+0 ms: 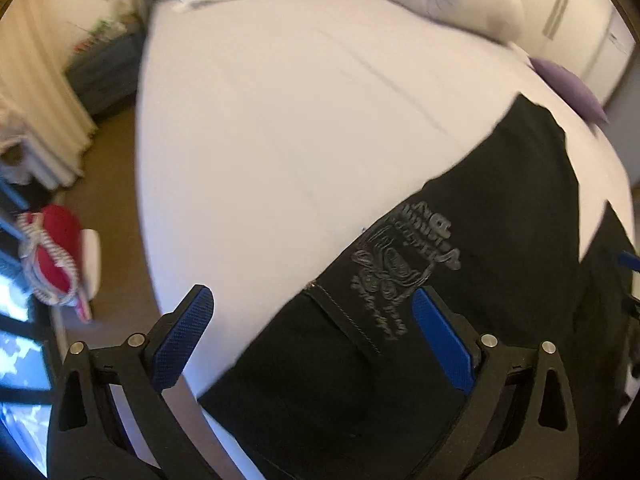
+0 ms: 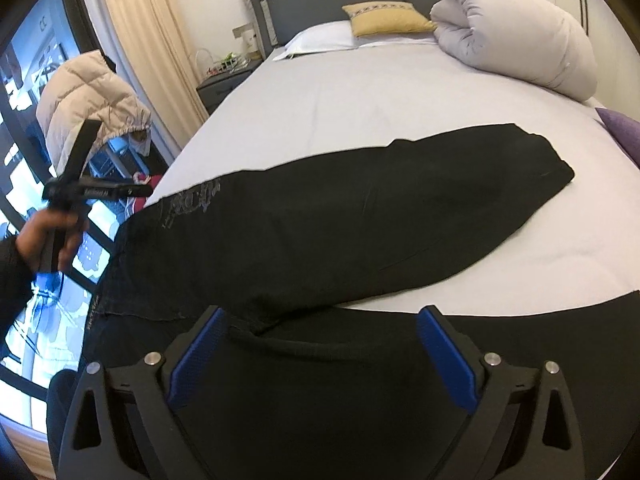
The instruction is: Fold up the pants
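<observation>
Right wrist alone shows pants [image 2: 340, 220] leg end.

Pants [image 2: 328, 232]: matt black woven cloth, with a dull grey print [image 1: 404, 264] and a visible stitched seam. Bed sheet [image 2: 360, 92]: smooth, pale cloth, lightly creased. Rolled duvet [image 2: 516, 40]: soft quilted fabric, matt. Yellow cushion [image 2: 384, 18]: textured cloth with an embroidered band. Headboard [image 2: 332, 4]: grey upholstery, smooth. Left gripper [image 1: 316, 336] and right gripper [image 2: 324, 356]: matt black plastic bodies, bright metal pins, finger pads [image 2: 196, 356] of blue knurled, rough-textured plastic. Curtain [image 2: 152, 40]: beige cloth, pleated.
</observation>
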Available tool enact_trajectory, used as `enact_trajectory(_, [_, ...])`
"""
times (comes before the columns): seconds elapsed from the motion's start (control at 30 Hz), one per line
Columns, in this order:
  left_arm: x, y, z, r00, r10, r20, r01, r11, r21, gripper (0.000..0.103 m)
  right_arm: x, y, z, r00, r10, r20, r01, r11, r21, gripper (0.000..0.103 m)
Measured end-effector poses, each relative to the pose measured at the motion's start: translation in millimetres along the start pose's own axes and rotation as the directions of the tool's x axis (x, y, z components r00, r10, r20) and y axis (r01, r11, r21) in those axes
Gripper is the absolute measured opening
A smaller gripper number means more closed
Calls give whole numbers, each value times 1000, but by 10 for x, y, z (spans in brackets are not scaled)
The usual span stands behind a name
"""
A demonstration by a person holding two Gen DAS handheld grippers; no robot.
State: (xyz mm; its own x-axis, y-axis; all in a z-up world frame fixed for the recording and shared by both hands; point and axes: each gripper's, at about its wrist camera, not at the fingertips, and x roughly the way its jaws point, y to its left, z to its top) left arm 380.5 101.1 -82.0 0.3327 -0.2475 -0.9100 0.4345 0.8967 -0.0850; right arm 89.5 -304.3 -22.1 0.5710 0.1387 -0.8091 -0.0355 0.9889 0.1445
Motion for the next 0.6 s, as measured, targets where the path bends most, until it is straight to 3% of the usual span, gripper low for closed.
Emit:
enact_trajectory(0.17, [352,163,58,989,-71,-127,78,996,52,98,159,54,-33,998,23,-62,-26,999,-45,87])
enact_trajectory(0.33, [515,272,53,980,-107,-169,118,992,54,93,266,131,-33,994,38,-104,-47,995,-87,81])
enact_trajectory(0.5, [579,516,147,969,-151,-193,155,988,7,66,291,222,21,994,36,-105,-48,992,-114,81])
enact_trajectory(0.6, [614,567,214,961,-173,-216,177,984,1,37,317,271,72,993,41,-106,-54,991,-121,81])
